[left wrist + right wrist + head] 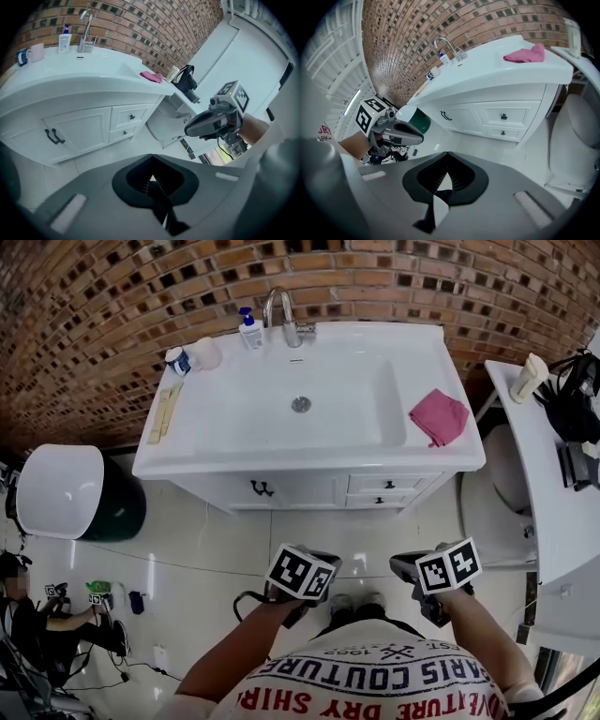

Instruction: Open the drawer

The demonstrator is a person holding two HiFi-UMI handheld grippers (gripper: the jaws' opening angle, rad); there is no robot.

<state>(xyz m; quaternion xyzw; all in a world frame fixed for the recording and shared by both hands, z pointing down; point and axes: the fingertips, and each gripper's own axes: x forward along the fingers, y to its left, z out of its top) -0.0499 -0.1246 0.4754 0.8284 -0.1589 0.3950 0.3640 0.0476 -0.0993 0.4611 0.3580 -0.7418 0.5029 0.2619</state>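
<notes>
A white vanity (pixel 309 460) stands against the brick wall. At its front right are two small drawers, the upper drawer (pixel 389 485) above the lower drawer (pixel 380 501), both closed and each with a dark knob. They also show in the left gripper view as the upper drawer (pixel 131 116) and in the right gripper view as the upper drawer (pixel 504 116). My left gripper (pixel 151 155) and right gripper (pixel 447 153) hang side by side over the floor, well short of the vanity. The jaws of both are shut, with nothing between them. In the head view the left gripper (pixel 302 573) and right gripper (pixel 442 570) sit low.
A pink cloth (pixel 438 415), a soap bottle (pixel 249 330), a faucet (pixel 284 315) and a cup (pixel 205 352) are on the vanity top. The cabinet door has dark handles (pixel 262 488). A white counter (pixel 544 474) stands at the right, a green bin (pixel 120 512) at the left. A person (pixel 37 615) sits at the lower left.
</notes>
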